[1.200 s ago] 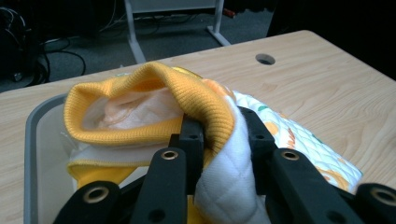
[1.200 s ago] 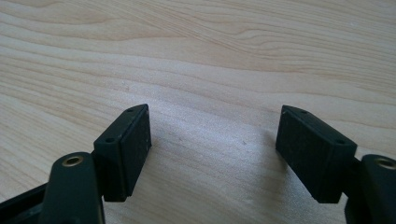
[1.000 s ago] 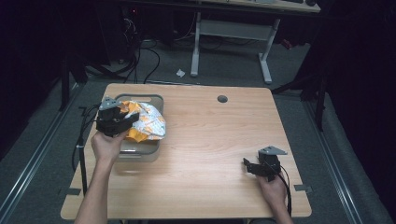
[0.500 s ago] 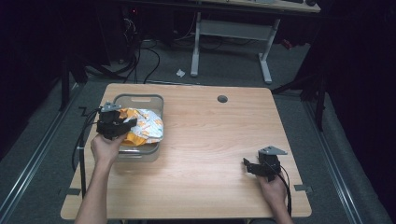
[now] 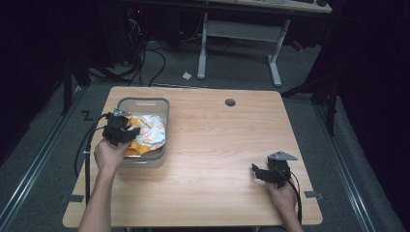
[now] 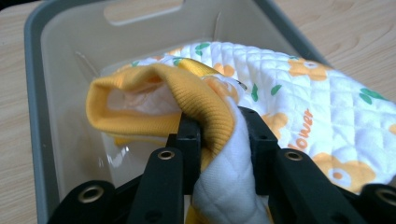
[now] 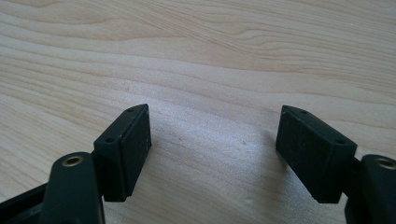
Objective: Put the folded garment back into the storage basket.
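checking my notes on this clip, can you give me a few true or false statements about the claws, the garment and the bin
1. The left claw is shut on the quilted garment. True.
2. The garment lies flat on the bare table. False: it sits in the grey bin, bunched up.
3. The right claw is open with nothing between its jaws. True.
4. The right claw is over the bin. False: it rests near the table's front right, far from the bin.
5. The garment is plain blue. False: it is white with orange flowers and a yellow ribbed edge.
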`<state>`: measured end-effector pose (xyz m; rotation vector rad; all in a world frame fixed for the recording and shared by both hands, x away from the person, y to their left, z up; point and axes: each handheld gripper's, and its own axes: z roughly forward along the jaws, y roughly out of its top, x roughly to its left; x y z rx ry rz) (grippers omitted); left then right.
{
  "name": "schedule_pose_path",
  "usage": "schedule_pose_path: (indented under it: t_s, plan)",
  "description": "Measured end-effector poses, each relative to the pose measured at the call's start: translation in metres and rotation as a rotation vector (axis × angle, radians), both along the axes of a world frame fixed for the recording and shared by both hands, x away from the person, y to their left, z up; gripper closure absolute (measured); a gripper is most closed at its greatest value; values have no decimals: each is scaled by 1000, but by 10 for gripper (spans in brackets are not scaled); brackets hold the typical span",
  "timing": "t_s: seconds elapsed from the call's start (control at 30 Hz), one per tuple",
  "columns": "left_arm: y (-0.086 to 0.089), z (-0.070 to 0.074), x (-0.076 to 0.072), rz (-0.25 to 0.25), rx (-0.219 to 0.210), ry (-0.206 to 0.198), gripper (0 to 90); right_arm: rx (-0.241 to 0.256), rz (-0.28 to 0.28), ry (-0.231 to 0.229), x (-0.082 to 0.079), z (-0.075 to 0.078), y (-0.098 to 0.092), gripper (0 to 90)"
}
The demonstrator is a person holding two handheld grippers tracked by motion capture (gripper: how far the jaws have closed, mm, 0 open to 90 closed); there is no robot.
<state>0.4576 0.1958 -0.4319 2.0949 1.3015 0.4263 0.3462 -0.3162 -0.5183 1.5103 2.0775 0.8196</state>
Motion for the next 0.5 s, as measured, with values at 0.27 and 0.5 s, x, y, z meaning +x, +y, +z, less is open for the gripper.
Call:
schedule_pose_path:
  t_s: [0.27, 0.5]
  plan:
    - [-6, -13, 9, 28, 82, 84, 698, 0, 0, 0, 0, 0, 0, 268]
    - [-7, -19, 14, 74, 104, 132, 637, 0, 0, 0, 0, 0, 0, 268]
